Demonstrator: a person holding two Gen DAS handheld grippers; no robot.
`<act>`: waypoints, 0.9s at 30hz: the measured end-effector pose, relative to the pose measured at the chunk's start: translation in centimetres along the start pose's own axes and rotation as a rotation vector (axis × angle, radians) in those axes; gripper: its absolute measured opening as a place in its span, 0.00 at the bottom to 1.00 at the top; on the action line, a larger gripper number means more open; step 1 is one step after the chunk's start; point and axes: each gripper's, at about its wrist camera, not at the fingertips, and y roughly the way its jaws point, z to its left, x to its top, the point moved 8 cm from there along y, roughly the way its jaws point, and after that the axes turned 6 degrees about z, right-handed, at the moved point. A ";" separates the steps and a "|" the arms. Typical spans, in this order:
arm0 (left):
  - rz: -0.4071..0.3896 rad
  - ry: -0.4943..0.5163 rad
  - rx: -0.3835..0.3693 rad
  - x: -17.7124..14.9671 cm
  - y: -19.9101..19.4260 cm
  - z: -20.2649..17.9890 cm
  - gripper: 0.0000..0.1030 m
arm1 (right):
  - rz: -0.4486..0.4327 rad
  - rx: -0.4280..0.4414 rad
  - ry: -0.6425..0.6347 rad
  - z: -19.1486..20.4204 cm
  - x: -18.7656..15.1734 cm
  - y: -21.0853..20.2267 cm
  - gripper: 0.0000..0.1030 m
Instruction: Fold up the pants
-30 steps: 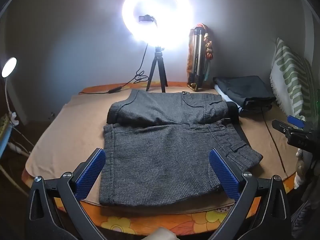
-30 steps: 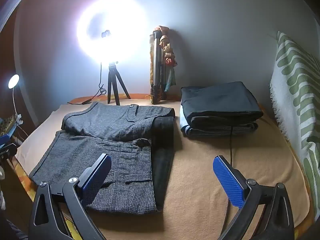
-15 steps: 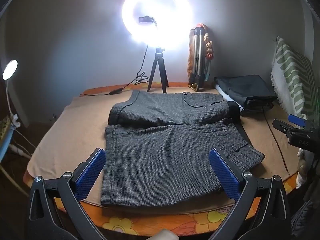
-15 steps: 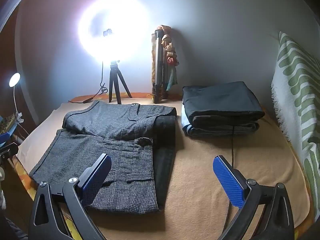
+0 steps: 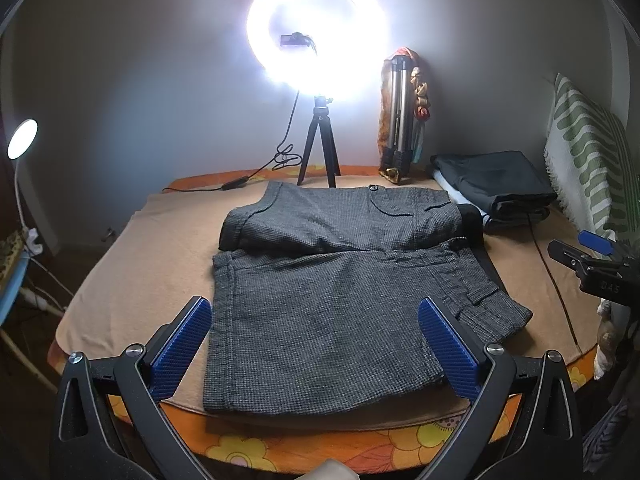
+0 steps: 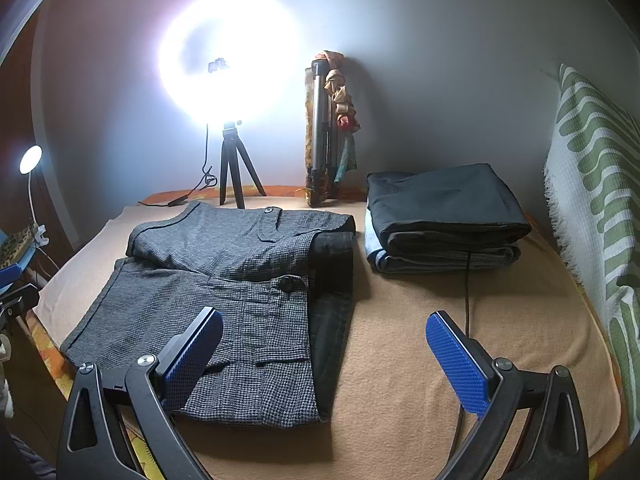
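— Pants point(image 5: 340, 300) are seen spread flat on the tan blanket point(image 5: 132, 272), ahead of and between the jaws of the left gripper point(image 5: 316, 344). What is hidden?

— The near hem is partly covered by the blue pads point(image 5: 180, 344). A dark band point(image 6: 332, 304) is laid along the waist edge; whether it is lining or a second garment cannot be told. The far leg is folded over at its cuff, so its underside is not shown.

— And on the right side?

— The right gripper point(image 6: 324, 360) is held with its jaws spread wide, nothing between them; its left pad overlaps the waist corner of the pants in view, but contact cannot be confirmed. The left gripper's jaws are likewise released and empty. In the left view only a blue tip and black frame of the right gripper are caught at the edge.

— Anything else cut off or unclear?

— The ring light point(image 5: 318, 32) is blown out, so the device at its centre is barely made out. A folded stack point(image 6: 444, 220) lies beyond the right jaws, with a cable point(image 6: 466, 292) run over it. The striped cloth point(image 6: 592, 216) is cropped by the lens edge.

— What has changed since a second ago?

— Very little: the pants are unmoved, and both views have only been shifted slightly.
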 end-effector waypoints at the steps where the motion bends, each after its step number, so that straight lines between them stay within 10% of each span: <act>1: 0.000 -0.001 0.000 0.0 0.0 0.1 1.00 | 0.000 0.000 0.000 0.0 0.0 0.0 1.00; 27: -0.005 0.010 0.010 0.1 0.0 -0.1 1.00 | 0.002 0.006 -0.001 0.4 0.0 0.0 1.00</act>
